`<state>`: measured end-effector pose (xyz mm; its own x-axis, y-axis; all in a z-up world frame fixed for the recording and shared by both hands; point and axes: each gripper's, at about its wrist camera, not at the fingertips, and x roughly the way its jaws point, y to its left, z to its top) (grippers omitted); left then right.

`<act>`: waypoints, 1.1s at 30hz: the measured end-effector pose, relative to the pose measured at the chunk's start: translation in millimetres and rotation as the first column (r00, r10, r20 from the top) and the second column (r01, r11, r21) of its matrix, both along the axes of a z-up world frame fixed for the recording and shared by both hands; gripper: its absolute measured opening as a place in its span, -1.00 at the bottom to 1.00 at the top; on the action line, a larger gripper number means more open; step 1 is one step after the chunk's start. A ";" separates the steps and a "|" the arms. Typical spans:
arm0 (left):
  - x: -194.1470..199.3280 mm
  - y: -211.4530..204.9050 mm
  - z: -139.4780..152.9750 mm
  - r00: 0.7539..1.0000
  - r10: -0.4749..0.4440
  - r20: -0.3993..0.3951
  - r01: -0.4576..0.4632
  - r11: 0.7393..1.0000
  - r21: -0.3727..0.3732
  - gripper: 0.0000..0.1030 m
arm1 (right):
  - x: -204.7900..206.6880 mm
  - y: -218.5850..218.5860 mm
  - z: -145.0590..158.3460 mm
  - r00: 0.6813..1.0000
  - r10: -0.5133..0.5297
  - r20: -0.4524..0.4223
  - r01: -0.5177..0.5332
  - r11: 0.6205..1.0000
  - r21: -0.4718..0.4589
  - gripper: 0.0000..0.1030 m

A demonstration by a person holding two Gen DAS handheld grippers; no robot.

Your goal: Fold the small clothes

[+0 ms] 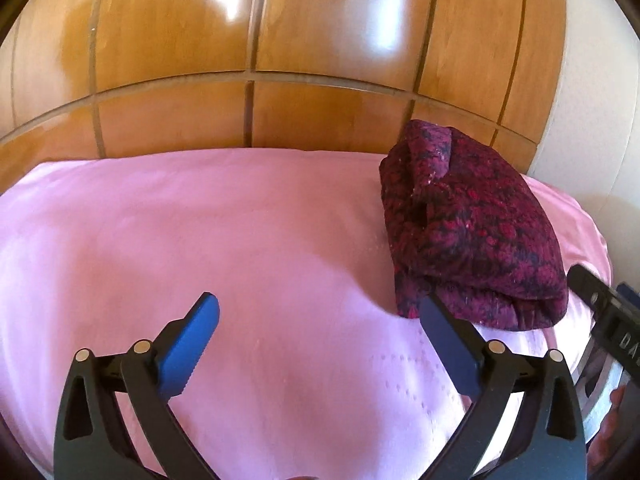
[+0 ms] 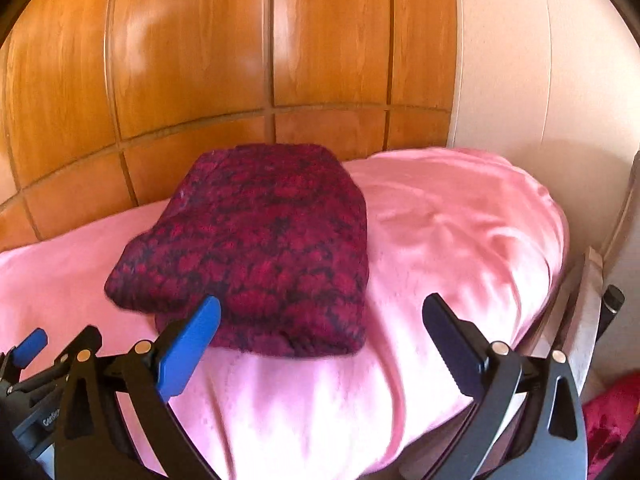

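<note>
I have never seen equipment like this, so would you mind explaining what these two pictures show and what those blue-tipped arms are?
There is no robot here: a person holds a two-finger clamp in each hand, and each clamp carries a wide-angle camera that looks along its fingers. One picture comes from the left gripper, the other from the right gripper. The blue-padded arms are their fingers. Both grippers are open and hold nothing. A folded dark red patterned garment lies on a pink sheet, in front of wooden panelling. The round bulging comes from the lens.
</note>
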<state>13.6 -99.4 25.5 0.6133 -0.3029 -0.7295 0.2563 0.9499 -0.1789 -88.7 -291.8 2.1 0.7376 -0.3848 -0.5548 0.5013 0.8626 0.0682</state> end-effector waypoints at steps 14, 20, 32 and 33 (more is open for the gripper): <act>-16.0 4.0 4.9 0.999 0.037 0.005 -0.038 0.998 0.049 0.93 | 1.4 -2.2 -20.2 1.000 0.010 -0.028 -0.010 1.000 0.011 0.96; -11.6 1.9 10.0 0.999 0.042 0.013 -0.043 0.998 0.044 0.93 | -3.5 -11.6 -11.8 1.000 -0.015 0.026 0.015 0.999 0.030 0.96; -7.0 1.9 2.6 0.999 0.039 -0.006 -0.038 0.997 0.063 0.93 | 6.0 -7.9 -12.1 1.000 0.008 0.010 -0.008 1.000 0.012 0.96; -7.2 2.4 2.8 0.999 0.039 -0.002 -0.038 0.997 0.063 0.93 | 7.7 -8.0 -10.8 1.000 0.008 0.010 -0.008 1.000 0.009 0.96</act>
